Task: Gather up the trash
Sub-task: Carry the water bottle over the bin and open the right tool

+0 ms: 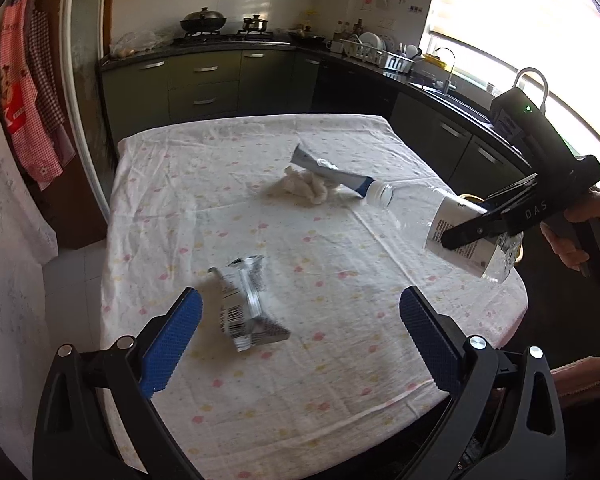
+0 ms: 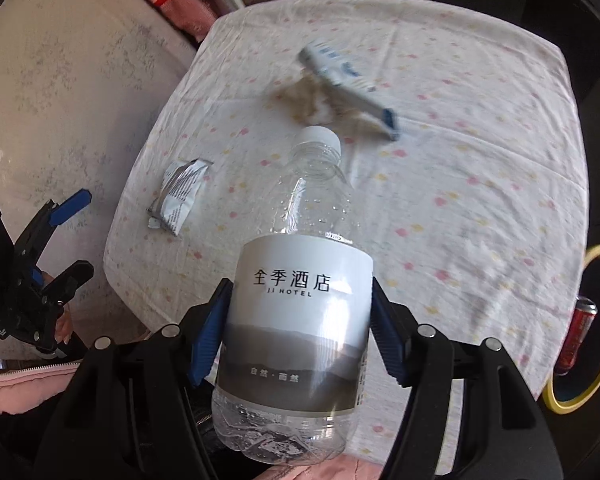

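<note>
My right gripper clamps a clear plastic bottle above the table's right edge. My left gripper gapes wide, empty, near the foil wrapper by the near-left edge. A crumpled tissue and a tube lie mid-table.

The left gripper is showing black plastic arms with triangular cut-outs, round silver screws at the joints, and blue knurled pads on its fingers. The right gripper is wearing the same black frame, silver screws and blue pads. Seen from the left gripper, its black pistol-shaped body is carrying white "DAS" lettering, a glowing green light and a white looped cable above that light. A pink quilted sleeve with a zip is lying below the left gripper.
</note>
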Tool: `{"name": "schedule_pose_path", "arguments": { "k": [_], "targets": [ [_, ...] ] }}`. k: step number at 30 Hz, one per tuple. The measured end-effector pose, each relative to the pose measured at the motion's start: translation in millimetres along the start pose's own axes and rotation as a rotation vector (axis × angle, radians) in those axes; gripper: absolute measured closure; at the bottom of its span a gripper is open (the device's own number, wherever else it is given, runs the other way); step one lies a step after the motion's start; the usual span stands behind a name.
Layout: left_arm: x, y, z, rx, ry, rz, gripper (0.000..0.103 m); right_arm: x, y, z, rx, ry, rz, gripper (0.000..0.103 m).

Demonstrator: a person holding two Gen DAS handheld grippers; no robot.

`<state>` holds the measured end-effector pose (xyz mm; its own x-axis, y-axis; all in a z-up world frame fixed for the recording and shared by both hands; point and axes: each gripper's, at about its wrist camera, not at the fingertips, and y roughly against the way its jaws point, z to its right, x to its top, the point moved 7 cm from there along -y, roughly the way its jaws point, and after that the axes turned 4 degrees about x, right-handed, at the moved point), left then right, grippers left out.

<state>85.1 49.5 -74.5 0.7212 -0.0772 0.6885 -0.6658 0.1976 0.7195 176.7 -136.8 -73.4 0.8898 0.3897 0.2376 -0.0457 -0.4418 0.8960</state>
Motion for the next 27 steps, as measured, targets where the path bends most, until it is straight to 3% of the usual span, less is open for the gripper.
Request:
{"name": "schedule_pose_path", "arguments": {
  "k": [5, 11, 16, 20, 22, 27],
  "targets": [
    [7, -10, 31, -0.022, -0.052, -0.013, 0.005, -13, 38, 63, -0.035, -0.114, 0.094, 0.04],
    [14, -25, 63, -0.032, -0.099, -0.032, 0.005, -52, 79, 194, -0.138, -0.36, 0.169, 0.04],
    [21, -37, 81, -0.041, -0.098, -0.048, 0.005, -74, 88, 273, -0.222, -0.476, 0.188, 0.04],
    [25, -43, 90, -0.041, -0.111, -0.06, 0.005, -75, 75, 303, -0.283, -0.456, 0.176, 0.038],
    [26, -45, 93, -0.038, -0.119, -0.062, 0.005, -77, 72, 319, -0.36, -0.47, 0.183, 0.031],
    [27, -47, 89, -0.026, -0.118, -0.068, 0.005, -84, 82, 324, -0.315, -0.517, 0.242, 0.03]
  ]
}}
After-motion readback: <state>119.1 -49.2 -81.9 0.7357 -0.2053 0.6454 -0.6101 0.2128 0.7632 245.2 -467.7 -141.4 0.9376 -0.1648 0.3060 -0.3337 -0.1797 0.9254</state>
